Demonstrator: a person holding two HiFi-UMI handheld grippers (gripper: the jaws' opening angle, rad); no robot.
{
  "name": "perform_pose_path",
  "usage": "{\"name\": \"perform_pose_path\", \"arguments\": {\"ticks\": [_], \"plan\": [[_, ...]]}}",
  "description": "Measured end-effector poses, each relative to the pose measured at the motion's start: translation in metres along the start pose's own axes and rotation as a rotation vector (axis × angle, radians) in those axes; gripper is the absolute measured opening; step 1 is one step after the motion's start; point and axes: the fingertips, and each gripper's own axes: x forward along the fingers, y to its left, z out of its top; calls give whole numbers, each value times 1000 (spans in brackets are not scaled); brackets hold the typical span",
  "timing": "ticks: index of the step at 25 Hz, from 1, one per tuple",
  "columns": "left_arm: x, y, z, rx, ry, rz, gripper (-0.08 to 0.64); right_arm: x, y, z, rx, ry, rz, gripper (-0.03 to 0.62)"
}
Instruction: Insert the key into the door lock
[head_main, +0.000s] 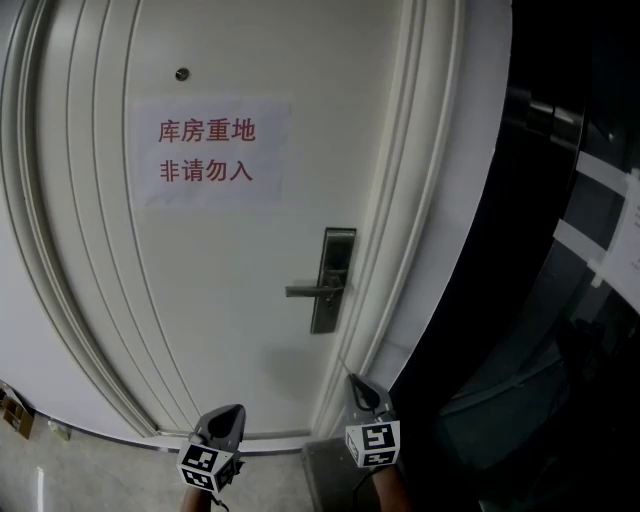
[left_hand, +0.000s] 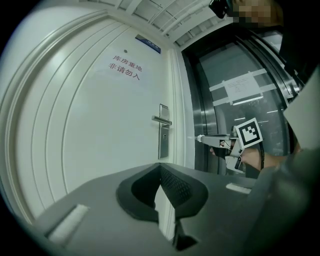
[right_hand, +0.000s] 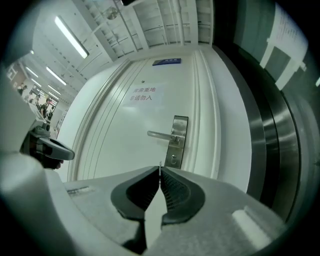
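A white door (head_main: 230, 300) carries a steel lock plate (head_main: 333, 280) with a lever handle (head_main: 312, 291). My right gripper (head_main: 357, 382) is held below the plate, level and pointing at the door. It is shut on a thin key (right_hand: 160, 165), whose tip pokes out between the jaws. In the right gripper view the keyhole (right_hand: 173, 159) lies just beyond the key tip, low on the lock plate (right_hand: 177, 135), with a gap between them. The left gripper view shows the right gripper (left_hand: 201, 138) from the side, short of the door. My left gripper (left_hand: 160, 167) is shut on nothing, further left (head_main: 232, 410).
A paper sign (head_main: 208, 152) with red print is taped to the door below a peephole (head_main: 181, 74). A dark glass panel (head_main: 560, 300) with a taped sheet stands right of the white door frame (head_main: 420, 200). Pale floor (head_main: 60, 475) shows at lower left.
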Motion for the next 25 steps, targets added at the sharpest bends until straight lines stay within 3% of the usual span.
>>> {"name": "perform_pose_path", "arguments": {"ticks": [12,18,25], "plan": [[5,8,-5,-8,10,55,3,64,-19,35,-327,-45,35,11],[6,13,-9,-12,17,68,3,90,-20,31,-516,-17,12,11],[9,17,-11,-16,22,73,3,119,-27,12,-633,54,2,11]]}}
